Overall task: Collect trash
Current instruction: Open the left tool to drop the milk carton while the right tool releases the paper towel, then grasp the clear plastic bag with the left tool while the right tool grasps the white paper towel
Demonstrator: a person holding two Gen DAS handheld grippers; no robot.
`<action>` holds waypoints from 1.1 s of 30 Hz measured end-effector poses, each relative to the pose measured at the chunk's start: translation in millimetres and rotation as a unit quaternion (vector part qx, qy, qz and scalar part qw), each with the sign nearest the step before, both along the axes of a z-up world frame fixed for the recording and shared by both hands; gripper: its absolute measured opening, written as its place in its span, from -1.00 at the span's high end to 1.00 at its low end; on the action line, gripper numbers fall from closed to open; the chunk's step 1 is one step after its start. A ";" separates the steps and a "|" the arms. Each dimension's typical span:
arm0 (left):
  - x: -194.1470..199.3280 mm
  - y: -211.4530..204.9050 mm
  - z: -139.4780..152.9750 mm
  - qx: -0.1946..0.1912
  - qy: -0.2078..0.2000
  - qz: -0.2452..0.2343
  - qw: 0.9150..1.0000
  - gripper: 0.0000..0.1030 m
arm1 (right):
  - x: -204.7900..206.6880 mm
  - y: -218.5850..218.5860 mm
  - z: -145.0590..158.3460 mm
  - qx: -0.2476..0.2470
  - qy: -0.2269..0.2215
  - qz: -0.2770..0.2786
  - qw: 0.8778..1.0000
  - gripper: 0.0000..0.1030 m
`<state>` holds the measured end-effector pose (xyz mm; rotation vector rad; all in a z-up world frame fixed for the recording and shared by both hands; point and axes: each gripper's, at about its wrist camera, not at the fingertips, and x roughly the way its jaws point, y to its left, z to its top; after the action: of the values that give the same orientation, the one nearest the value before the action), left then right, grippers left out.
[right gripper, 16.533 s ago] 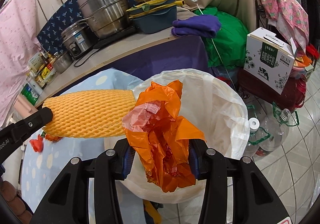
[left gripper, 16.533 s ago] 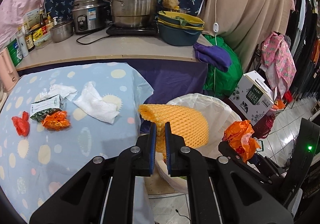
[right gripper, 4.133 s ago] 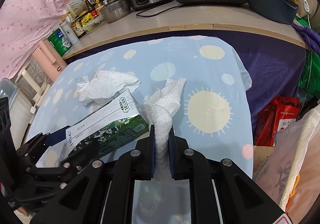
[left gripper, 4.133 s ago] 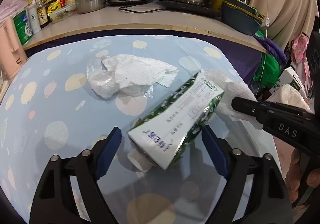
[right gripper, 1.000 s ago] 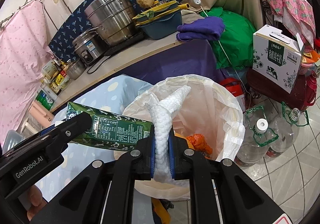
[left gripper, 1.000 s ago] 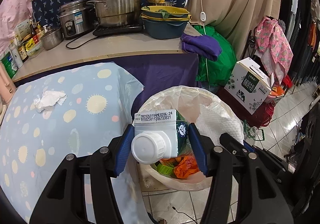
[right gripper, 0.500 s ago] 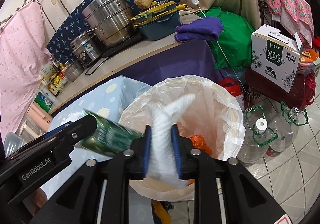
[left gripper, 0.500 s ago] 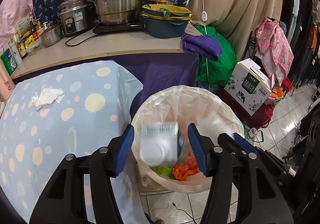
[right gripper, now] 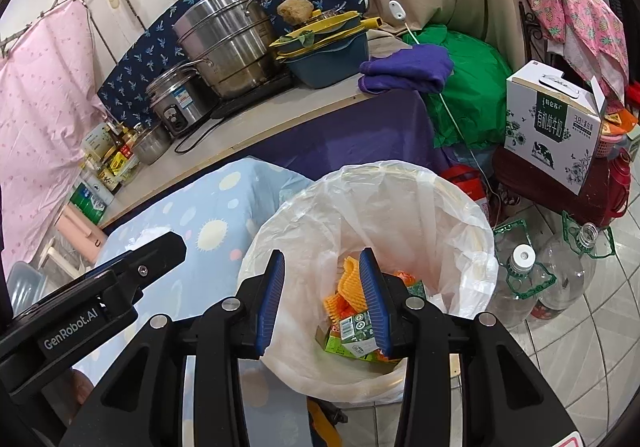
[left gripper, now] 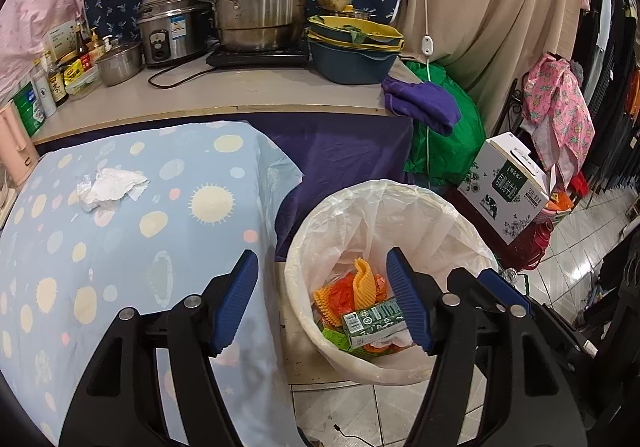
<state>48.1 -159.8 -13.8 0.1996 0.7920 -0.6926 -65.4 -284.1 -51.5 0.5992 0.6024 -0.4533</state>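
Note:
A white-lined trash bin stands on the floor beside the table. Inside lie a green carton, yellow foam netting and orange plastic. My left gripper is open and empty over the bin's near left rim. My right gripper is open and empty above the bin. A crumpled white tissue lies on the blue spotted tablecloth at the far left.
A counter behind holds pots, a rice cooker, bowls and bottles. A purple cloth hangs at its corner. A milk box and plastic jugs stand right of the bin.
Both grippers opened over the bin. The green carton and the white tissue dropped from them into the bin.

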 end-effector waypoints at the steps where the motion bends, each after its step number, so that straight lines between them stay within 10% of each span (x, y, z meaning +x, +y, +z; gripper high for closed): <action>1: 1.6 3.1 0.1 -0.001 0.001 0.003 1.000 -0.23 | 2.3 2.6 0.8 -0.001 0.001 0.003 1.000 0.25; 18: 60.9 98.5 -9.8 -0.010 0.016 0.104 0.994 -0.37 | 72.8 73.8 1.7 -0.017 0.022 0.086 0.996 0.25; 33: 158.1 222.9 -31.5 -0.004 0.027 0.242 0.970 -0.58 | 203.5 171.1 -8.0 -0.036 0.042 0.195 0.979 0.07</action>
<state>206.2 63.0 -45.3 -0.0237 0.8480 -0.2400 138.1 -113.1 -59.5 0.3805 0.7620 -0.1315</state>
